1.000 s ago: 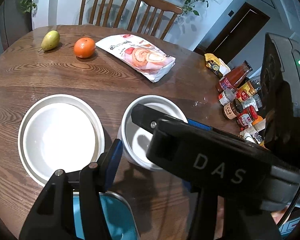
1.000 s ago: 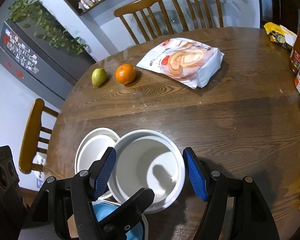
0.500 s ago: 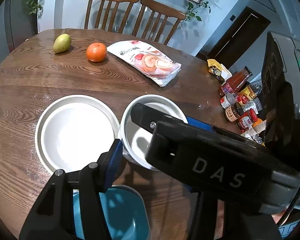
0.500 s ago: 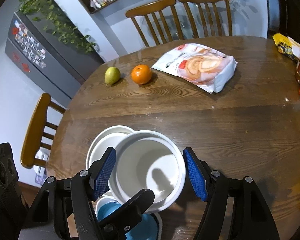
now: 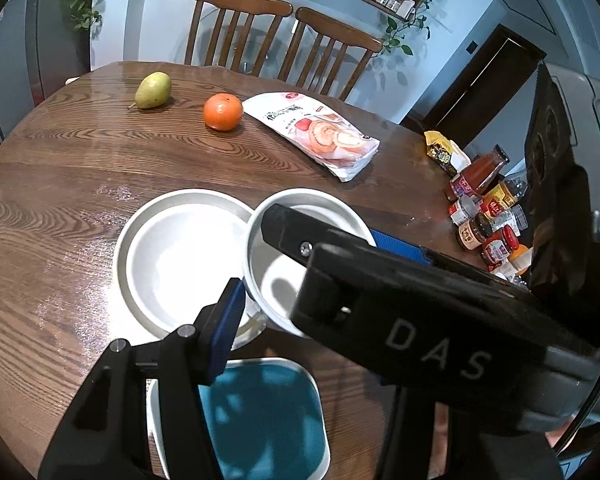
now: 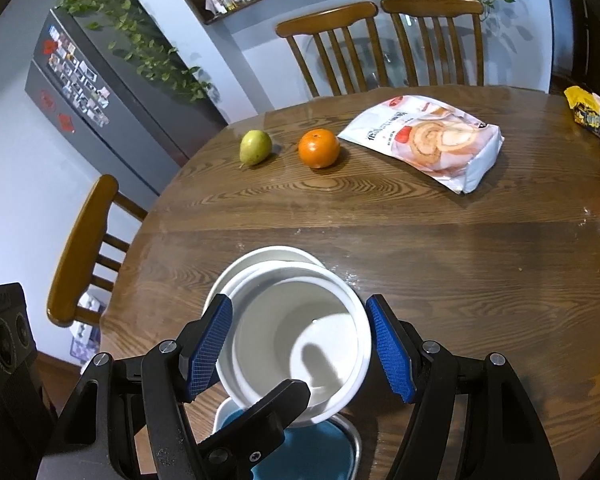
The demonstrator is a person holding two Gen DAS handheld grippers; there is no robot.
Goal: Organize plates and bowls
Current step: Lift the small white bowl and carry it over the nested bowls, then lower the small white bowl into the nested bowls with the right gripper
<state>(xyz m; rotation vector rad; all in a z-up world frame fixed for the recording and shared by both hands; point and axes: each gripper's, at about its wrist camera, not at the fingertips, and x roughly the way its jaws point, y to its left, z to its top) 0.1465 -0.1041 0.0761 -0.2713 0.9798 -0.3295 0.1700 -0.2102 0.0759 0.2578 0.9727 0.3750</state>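
A white bowl (image 6: pixel 300 332) sits between the blue pads of my right gripper (image 6: pixel 302 346), which grips it by its sides and holds it above the table, over the right edge of a white round plate (image 5: pixel 180 256). The bowl also shows in the left wrist view (image 5: pixel 276 284), and part of the plate shows behind the bowl in the right wrist view (image 6: pixel 276 258). A blue square plate (image 5: pixel 260 416) lies near the front edge. My left gripper (image 5: pixel 300 276) reaches in at the bowl's near side; only its left pad (image 5: pixel 226 330) shows, the other side is hidden behind the right gripper's body.
A pear (image 5: pixel 153 89), an orange (image 5: pixel 223 111) and a bag of cake rolls (image 5: pixel 320 136) lie at the back of the round wooden table (image 5: pixel 60 168). Sauce bottles and jars (image 5: pixel 484 208) crowd the right edge. Wooden chairs (image 6: pixel 380 44) stand behind.
The bowl has been lifted and carried left, so it now overlaps the white plate. Both grippers rose, and more of the blue plate shows below.
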